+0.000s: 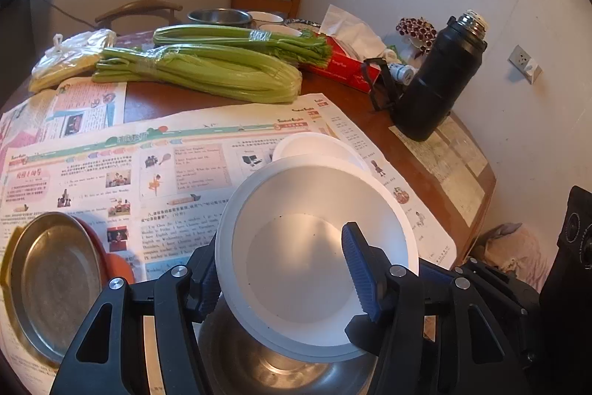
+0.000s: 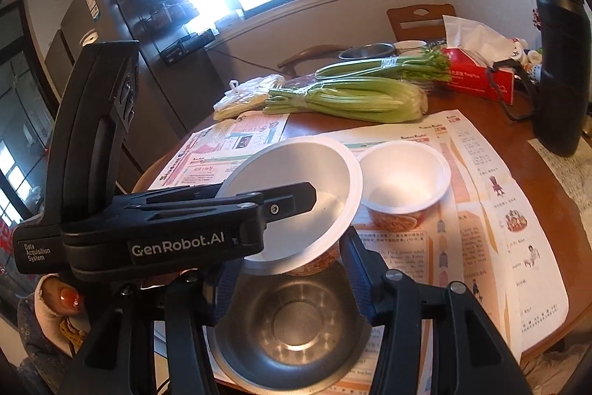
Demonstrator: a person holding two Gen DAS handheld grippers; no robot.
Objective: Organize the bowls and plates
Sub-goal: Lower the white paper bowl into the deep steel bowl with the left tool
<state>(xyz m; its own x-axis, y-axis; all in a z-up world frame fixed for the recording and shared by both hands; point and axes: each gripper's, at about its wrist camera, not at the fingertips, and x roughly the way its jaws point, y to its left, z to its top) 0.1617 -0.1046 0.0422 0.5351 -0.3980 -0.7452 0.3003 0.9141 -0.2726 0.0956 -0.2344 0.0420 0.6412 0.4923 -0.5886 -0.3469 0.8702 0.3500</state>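
The left gripper [image 1: 281,269] pinches the rim of a large white bowl [image 1: 314,247], one blue pad inside the wall and the other outside it, and the bowl hangs tilted above a steel bowl [image 2: 292,321]. The right gripper [image 2: 288,269] has its jaws drawn in on either side of that steel bowl; the pads look to be against its rim, though the white bowl hides part of the contact. A smaller white bowl [image 2: 405,180] with a patterned outside stands on the newspaper [image 2: 499,210] just beside the tilted one. In the left wrist view a steel plate [image 1: 55,280] rests on an orange dish [image 1: 118,265] at the left edge of the wooden table [image 1: 370,121].
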